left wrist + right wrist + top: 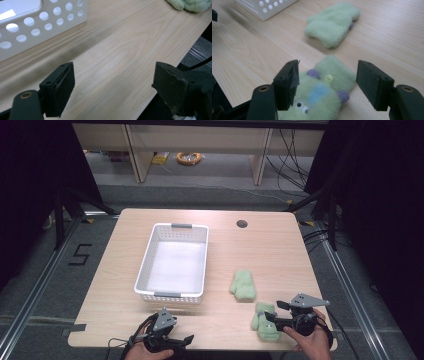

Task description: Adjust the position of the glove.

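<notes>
My right gripper (327, 82) wide, straddling near mitten (322, 92) for grab; left gripper (112, 87) wide, empty, idle by basket (37, 27).

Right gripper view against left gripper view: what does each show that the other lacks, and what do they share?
The right gripper view alone shows the near mitten, face side up with eyes, a yellow button and purple knobs, lying between the open right gripper. The left gripper view alone shows the open left gripper over bare table. Both show the white basket, the wooden tabletop and the far mitten.
</notes>
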Demonstrator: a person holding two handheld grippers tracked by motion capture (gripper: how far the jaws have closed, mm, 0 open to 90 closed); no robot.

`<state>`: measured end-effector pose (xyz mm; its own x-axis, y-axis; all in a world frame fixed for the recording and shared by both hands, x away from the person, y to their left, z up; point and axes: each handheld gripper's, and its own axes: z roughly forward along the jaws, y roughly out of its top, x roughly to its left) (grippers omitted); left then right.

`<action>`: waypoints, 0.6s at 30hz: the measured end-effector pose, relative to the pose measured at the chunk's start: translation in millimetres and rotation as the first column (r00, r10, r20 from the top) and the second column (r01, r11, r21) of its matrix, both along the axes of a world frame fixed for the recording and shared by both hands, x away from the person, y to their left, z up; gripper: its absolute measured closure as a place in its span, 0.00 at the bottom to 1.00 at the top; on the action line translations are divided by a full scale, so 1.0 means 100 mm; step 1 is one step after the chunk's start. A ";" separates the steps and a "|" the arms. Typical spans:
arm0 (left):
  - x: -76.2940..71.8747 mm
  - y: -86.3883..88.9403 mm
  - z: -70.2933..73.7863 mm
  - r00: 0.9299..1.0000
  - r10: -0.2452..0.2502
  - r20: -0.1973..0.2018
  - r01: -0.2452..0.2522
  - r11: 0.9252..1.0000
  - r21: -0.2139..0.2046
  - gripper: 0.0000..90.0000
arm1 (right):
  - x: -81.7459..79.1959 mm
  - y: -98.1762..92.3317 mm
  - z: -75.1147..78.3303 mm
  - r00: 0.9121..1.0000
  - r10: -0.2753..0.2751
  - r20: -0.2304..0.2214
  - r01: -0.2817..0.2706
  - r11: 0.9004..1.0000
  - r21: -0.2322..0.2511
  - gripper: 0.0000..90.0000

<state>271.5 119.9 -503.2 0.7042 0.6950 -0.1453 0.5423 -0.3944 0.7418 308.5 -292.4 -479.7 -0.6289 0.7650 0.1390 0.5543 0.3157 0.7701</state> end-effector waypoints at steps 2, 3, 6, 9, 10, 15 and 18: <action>0.00 0.00 0.00 1.000 0.006 0.005 -0.006 1.000 -0.001 0.19 | 0.01 0.00 0.01 1.000 0.005 0.004 -0.005 1.000 0.006 0.44; 0.00 0.00 0.00 1.000 0.005 0.005 -0.005 1.000 0.000 0.19 | 0.03 -0.01 0.02 1.000 0.021 0.020 -0.021 1.000 -0.011 0.45; 0.00 0.00 -0.01 1.000 0.008 0.005 -0.008 1.000 -0.003 0.19 | 0.04 0.01 0.07 0.999 0.028 0.022 -0.027 1.000 -0.012 0.49; 0.00 -0.02 -0.01 1.000 0.016 0.000 -0.016 1.000 -0.013 0.19 | 0.09 0.04 0.14 0.998 0.062 0.029 -0.061 0.998 -0.029 0.52; 0.00 -0.02 -0.01 1.000 0.015 0.000 -0.015 1.000 -0.013 0.19 | 0.11 0.07 0.15 0.997 0.056 0.045 -0.055 0.998 -0.033 0.53; 0.00 -0.01 -0.01 1.000 0.004 0.001 -0.004 1.000 -0.002 0.19 | 0.22 0.12 0.21 0.994 0.099 0.054 -0.096 0.993 -0.062 0.55; 0.01 -0.01 -0.02 1.000 0.021 0.009 -0.021 1.000 0.008 0.19 | 0.29 0.15 0.23 0.993 0.109 0.054 -0.105 0.992 -0.073 0.55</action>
<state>272.6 119.3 -504.7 0.6906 0.7109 -0.1331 0.5439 -0.3891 0.7435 337.3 -277.3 -457.0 -0.7129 0.6996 0.0487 0.4698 0.4248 0.7738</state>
